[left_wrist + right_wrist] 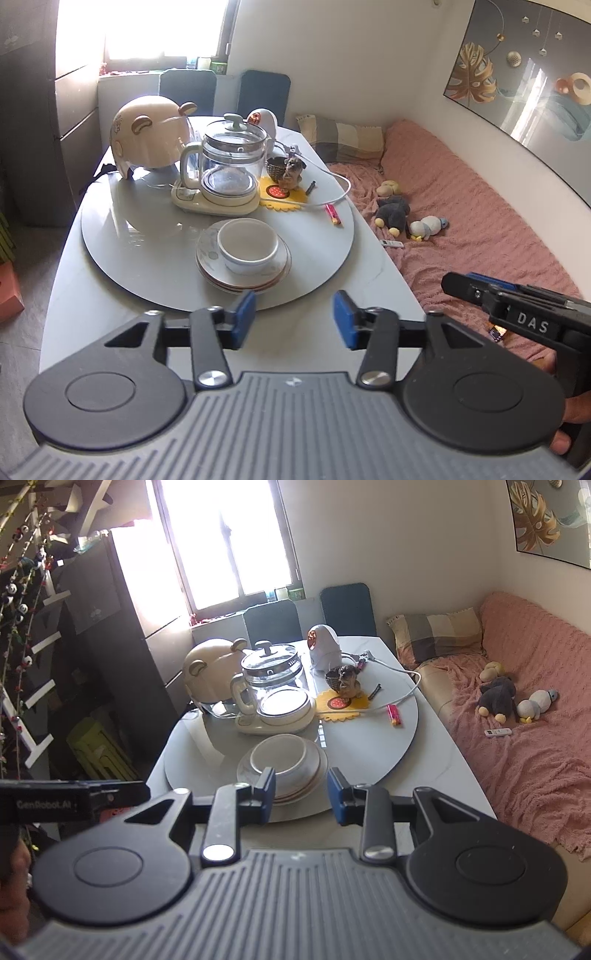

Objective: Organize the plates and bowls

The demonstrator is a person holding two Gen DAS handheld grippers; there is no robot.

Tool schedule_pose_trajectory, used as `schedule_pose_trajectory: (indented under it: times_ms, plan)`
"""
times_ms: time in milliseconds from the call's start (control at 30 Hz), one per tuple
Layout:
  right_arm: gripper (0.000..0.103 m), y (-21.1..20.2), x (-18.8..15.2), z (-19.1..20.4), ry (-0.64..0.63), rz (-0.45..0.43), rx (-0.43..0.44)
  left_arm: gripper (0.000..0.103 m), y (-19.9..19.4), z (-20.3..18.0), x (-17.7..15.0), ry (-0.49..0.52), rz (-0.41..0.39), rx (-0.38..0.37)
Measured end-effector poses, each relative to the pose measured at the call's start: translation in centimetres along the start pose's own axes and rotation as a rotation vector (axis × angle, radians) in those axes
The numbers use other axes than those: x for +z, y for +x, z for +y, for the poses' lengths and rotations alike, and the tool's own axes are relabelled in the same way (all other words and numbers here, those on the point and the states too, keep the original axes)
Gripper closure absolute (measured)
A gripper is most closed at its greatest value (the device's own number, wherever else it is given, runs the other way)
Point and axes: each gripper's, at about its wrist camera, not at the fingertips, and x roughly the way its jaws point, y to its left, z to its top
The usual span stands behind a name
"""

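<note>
Nearest the lens, the left tongs [294,319] hang spread above the near edge of the table [66,295], with nothing between the blue pads. The right tongs [301,795] are likewise spread and empty, just short of the crockery. A white bowl [248,244] sits upright on a stack of plates [221,275] at the near side of the round turntable [147,254]. Behind the stack stands a glass kettle [231,162] on its cream base, with a bear-eared helmet [147,138] to its left. A yellow mat [280,197] right of the kettle carries a small dog figure [291,171], and a red lighter [333,215] lies near the turntable's right rim. Beside the table, a pink-covered sofa [480,206] holds soft toys.
</note>
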Motion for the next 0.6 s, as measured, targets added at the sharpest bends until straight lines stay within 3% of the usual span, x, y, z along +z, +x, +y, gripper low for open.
schedule_pose_trajectory:
  times_ms: [33, 100, 133, 267, 400, 600]
  plan:
    - [0.064, 0.0, 0.1, -0.1, 0.003, 0.0, -0.001, 0.035, 0.1, 0.0, 0.1, -0.004, -0.002, 0.003]
    - [0.058, -0.2, 0.3, -0.2, -0.003, -0.01, -0.01, 0.014, 0.3, 0.0, 0.3, -0.008, -0.006, 0.005]
    - [0.054, -0.3, 0.3, -0.2, -0.009, -0.018, -0.017, 0.01, 0.3, -0.1, 0.4, -0.002, -0.007, 0.011]
    - [0.012, 0.1, 0.5, -0.6, -0.012, -0.015, -0.031, 0.006, 0.6, -0.4, 0.4, -0.004, -0.01, 0.066]
    - [0.011, 0.8, 0.6, -1.2, -0.004, 0.007, -0.073, 0.005, 0.8, -0.1, 0.6, -0.028, -0.01, 0.079]
    - [0.011, 1.2, 0.6, -1.3, -0.013, 0.011, -0.057, 0.005, 1.0, 0.1, 0.7, -0.037, 0.0, 0.102]
